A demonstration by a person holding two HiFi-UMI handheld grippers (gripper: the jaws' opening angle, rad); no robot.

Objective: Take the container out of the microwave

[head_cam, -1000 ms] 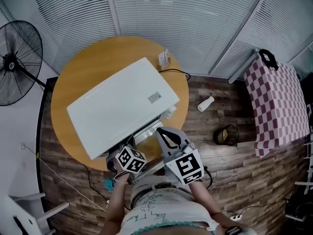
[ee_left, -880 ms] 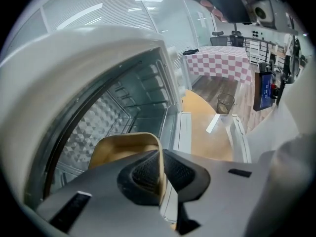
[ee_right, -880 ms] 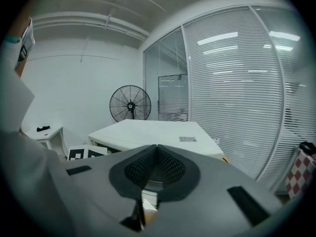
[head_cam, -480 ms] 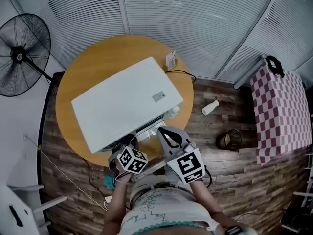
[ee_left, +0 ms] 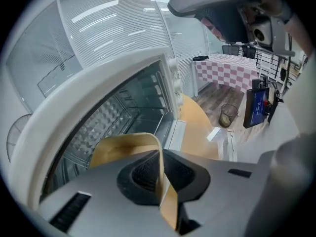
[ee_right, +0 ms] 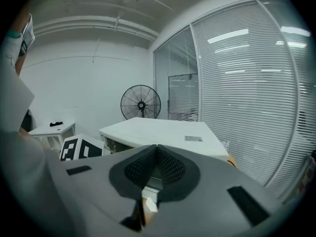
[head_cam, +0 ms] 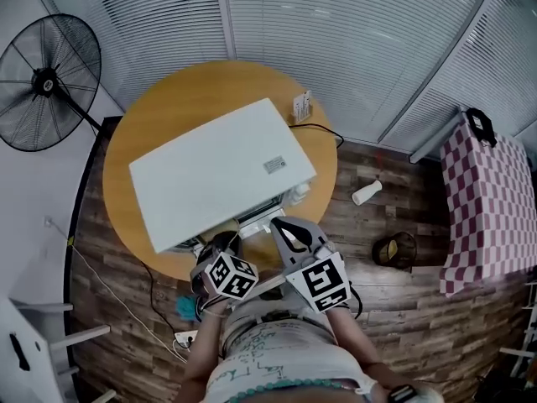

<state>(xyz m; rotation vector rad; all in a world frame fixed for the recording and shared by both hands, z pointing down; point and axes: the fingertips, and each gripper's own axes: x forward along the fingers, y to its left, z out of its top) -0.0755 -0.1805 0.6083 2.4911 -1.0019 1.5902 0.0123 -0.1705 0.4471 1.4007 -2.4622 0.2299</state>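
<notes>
A white microwave [head_cam: 222, 170] stands on a round wooden table [head_cam: 159, 112], its front open toward me. In the left gripper view its dark cavity [ee_left: 123, 112] lies just ahead. My left gripper [ee_left: 160, 171] is shut on the rim of a tan paper container [ee_left: 121, 147], held at the mouth of the cavity. In the head view the left gripper [head_cam: 221, 247] sits at the microwave's front edge and the container is mostly hidden under it. My right gripper [head_cam: 284, 227] hovers beside it, by the front right corner. Its jaws [ee_right: 157, 149] are shut with nothing between them.
A standing fan [head_cam: 46, 82] is at the far left. On the plank floor lie a white cup [head_cam: 367, 192] and a wire bin [head_cam: 394, 249], with a checkered cloth [head_cam: 491, 200] further right. A small box [head_cam: 303, 106] sits at the table's back edge. Cables and a power strip [head_cam: 186, 339] lie near my feet.
The left gripper has drawn back and up a little from the microwave opening with the container in it. The head view has shifted; the right gripper holds its place.
</notes>
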